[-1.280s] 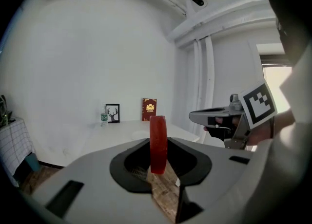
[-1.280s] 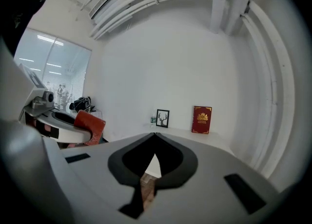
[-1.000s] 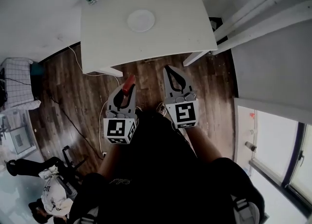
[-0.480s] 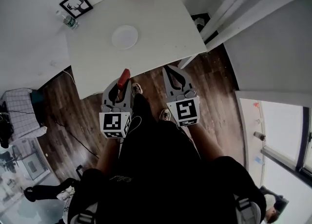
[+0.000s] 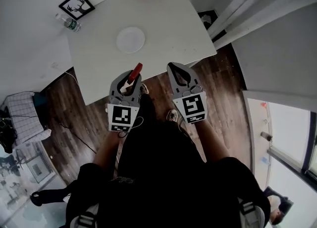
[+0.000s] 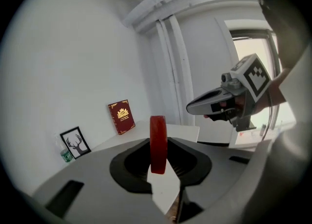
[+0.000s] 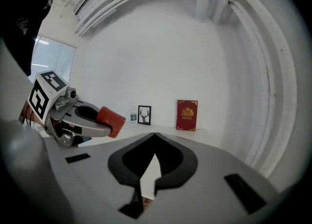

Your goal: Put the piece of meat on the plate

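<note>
Both claws hover at the table's (image 5: 168, 28) near edge. The left gripper (image 5: 132, 76) clamps the piece of meat (image 5: 134, 71); the right gripper (image 5: 174, 68) is closed and empty. Carrying seems under way; next, reach forward over the plate (image 5: 131, 39) and release.

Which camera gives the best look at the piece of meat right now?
The left gripper view: the piece of meat stands upright, close and sharp, pinched in the left claw. The head view shows only a small red end sticking out of that claw. The right gripper view shows it side-on, small, at left.
</note>
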`<move>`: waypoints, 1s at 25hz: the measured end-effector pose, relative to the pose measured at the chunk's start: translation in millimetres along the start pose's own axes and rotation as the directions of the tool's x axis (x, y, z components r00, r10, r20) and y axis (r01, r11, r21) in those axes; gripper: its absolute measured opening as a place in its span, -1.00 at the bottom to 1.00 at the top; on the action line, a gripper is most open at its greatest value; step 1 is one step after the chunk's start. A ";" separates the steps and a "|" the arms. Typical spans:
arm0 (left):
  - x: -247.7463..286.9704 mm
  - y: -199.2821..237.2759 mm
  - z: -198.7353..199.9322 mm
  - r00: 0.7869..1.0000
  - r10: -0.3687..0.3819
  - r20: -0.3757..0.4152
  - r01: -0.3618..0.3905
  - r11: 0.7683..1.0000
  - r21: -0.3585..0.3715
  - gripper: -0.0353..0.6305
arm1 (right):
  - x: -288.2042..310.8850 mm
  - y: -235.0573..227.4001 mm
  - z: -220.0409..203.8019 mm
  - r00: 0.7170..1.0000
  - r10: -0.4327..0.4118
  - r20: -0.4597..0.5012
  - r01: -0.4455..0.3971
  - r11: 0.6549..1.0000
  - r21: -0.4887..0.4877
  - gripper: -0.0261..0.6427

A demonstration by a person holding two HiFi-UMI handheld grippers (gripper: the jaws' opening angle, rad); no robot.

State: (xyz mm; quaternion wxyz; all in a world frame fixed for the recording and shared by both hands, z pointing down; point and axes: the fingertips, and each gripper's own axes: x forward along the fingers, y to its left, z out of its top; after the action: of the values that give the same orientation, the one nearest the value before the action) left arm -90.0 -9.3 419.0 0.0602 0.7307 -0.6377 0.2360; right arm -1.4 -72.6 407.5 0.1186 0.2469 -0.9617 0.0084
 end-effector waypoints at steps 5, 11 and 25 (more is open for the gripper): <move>6.7 21.3 -7.0 0.998 0.034 -0.055 -0.026 0.989 0.145 -0.63 | 25.8 11.9 -0.3 0.996 0.082 -0.037 -0.084 0.996 -0.035 -0.86; 11.3 42.6 -20.0 0.989 0.091 -0.113 -0.049 0.941 0.335 -0.63 | 54.6 25.2 0.3 0.990 0.124 -0.061 -0.127 0.991 -0.049 -0.86; 26.1 73.8 -53.0 0.970 0.138 -0.201 0.007 0.810 0.586 -0.63 | 95.7 51.4 -15.7 0.970 0.202 -0.135 -0.214 0.974 -0.073 -0.86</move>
State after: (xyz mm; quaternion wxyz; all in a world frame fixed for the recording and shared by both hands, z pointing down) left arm -173.2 -25.5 461.0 -0.0997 0.6584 -0.5481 0.5061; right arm -103.7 -71.6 447.2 0.1887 0.1382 -0.9723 -0.0055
